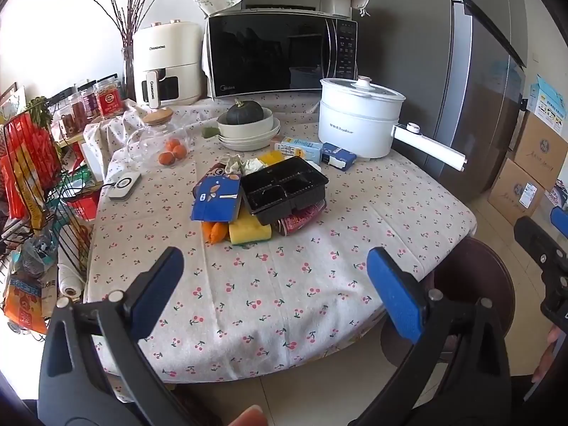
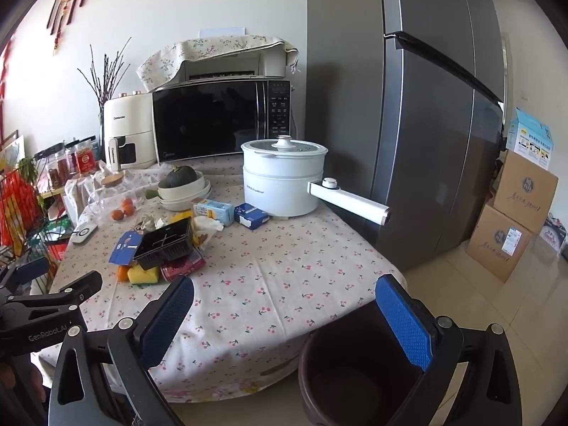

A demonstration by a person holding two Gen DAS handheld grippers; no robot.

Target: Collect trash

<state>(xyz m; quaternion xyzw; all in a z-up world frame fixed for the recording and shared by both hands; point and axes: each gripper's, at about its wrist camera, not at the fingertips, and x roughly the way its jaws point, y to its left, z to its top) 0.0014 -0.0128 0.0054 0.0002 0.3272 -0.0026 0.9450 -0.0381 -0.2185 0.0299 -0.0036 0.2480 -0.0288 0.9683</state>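
I am seeing the black plastic compartment tray (image 1: 285, 186) lying atop the yellow sponge (image 1: 248, 230), white electric pot (image 1: 358, 117) standing behind, brown bin (image 2: 358, 372) sitting beside the table (image 1: 248, 301).

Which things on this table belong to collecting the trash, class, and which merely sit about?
For the job: black plastic tray, blue packet, crushed red can, crumpled tissue, brown bin.

Just about: white electric pot, microwave, air fryer, squash in bowls, oranges.
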